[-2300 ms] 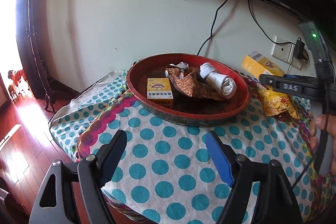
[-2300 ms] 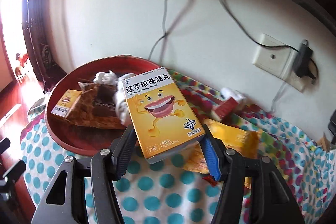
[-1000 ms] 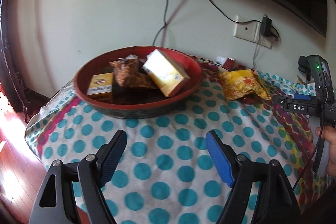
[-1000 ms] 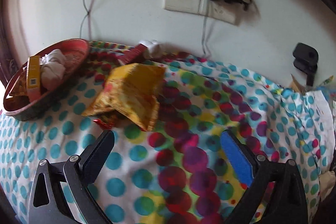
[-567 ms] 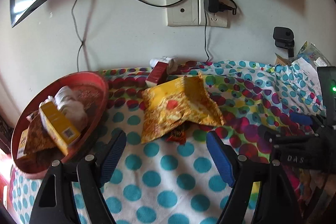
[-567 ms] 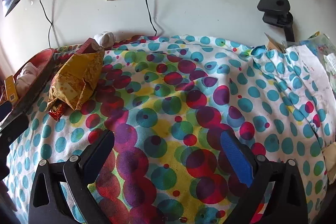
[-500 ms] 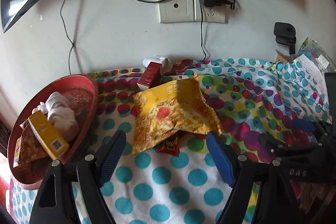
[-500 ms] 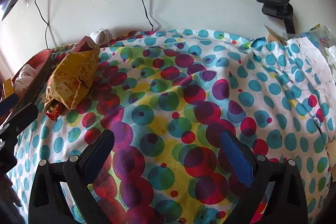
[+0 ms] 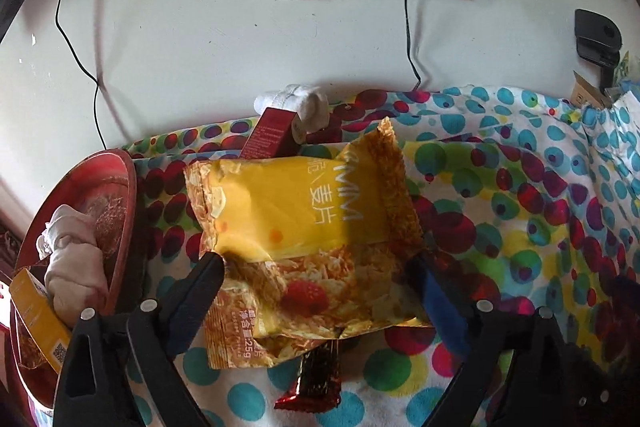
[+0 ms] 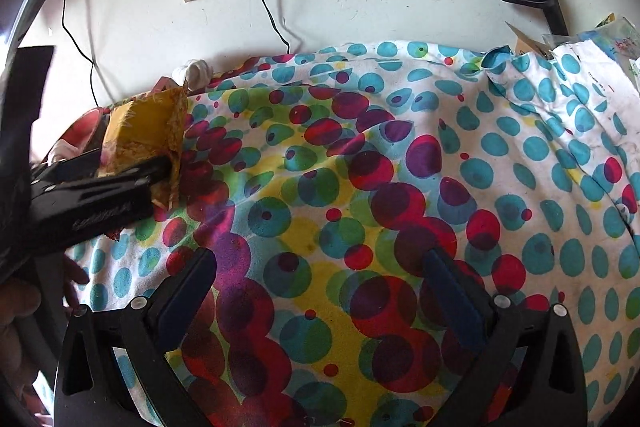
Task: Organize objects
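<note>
Yellow cereal pouch [image 9: 304, 227] flat on dotted cloth [image 9: 520, 211], atop red wrapper [image 9: 316, 379].

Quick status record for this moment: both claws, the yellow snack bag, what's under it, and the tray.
left claw: open, jaws just widened, straddling the yellow snack bag, pads not pressing
right claw: open, empty, over bare tablecloth
under bag: red-brown wrapper sticking out at its near edge
behind bag: dark red box, white sock
red tray: holds rolled sock, yellow box

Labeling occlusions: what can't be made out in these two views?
- Red-wrapped bar: left wrist view, mostly under the yellow snack bag.
- Red tray: cut off by the left edge.
- Left gripper: pad contact with the bag unclear.
- Dark red box: print too small.
</note>
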